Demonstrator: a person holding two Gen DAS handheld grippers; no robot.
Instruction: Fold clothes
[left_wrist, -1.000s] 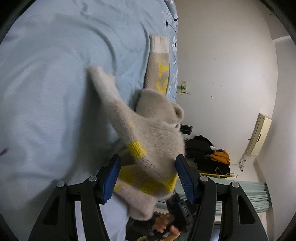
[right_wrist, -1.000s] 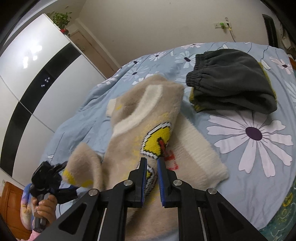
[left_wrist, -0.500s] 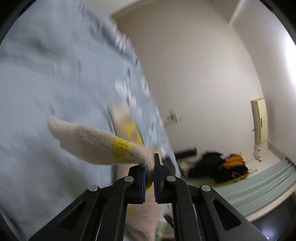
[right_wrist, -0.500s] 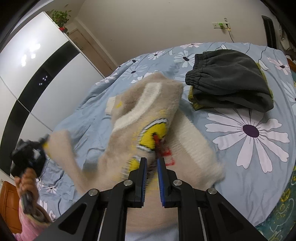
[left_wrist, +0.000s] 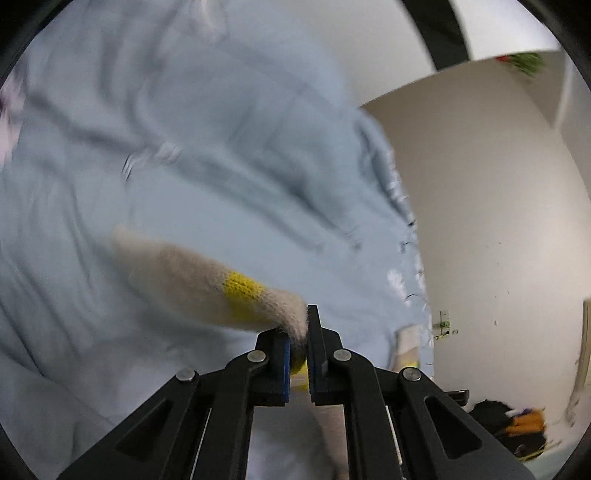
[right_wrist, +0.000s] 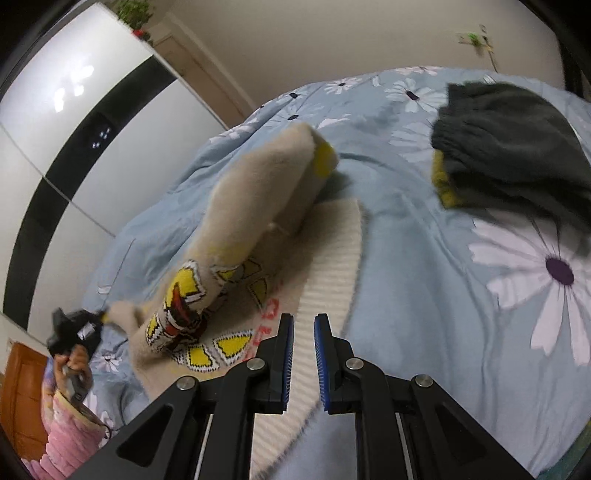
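- The left gripper (left_wrist: 307, 341) pinches the beige sweater sleeve (left_wrist: 207, 280) with its jaws pressed together on the knit; the cuff end trails off to its left above the bed.
- The right gripper (right_wrist: 303, 354) is spread and holds nothing, above the sweater (right_wrist: 255, 236) at its ribbed white hem (right_wrist: 332, 266).
- The sweater lies bunched ahead and left of the right gripper.
- Bare floral duvet (right_wrist: 424, 277) lies right of it; a dark grey folded garment (right_wrist: 513, 144) sits farther ahead-right.
- A white-and-black wardrobe (right_wrist: 74, 122) stands far left.
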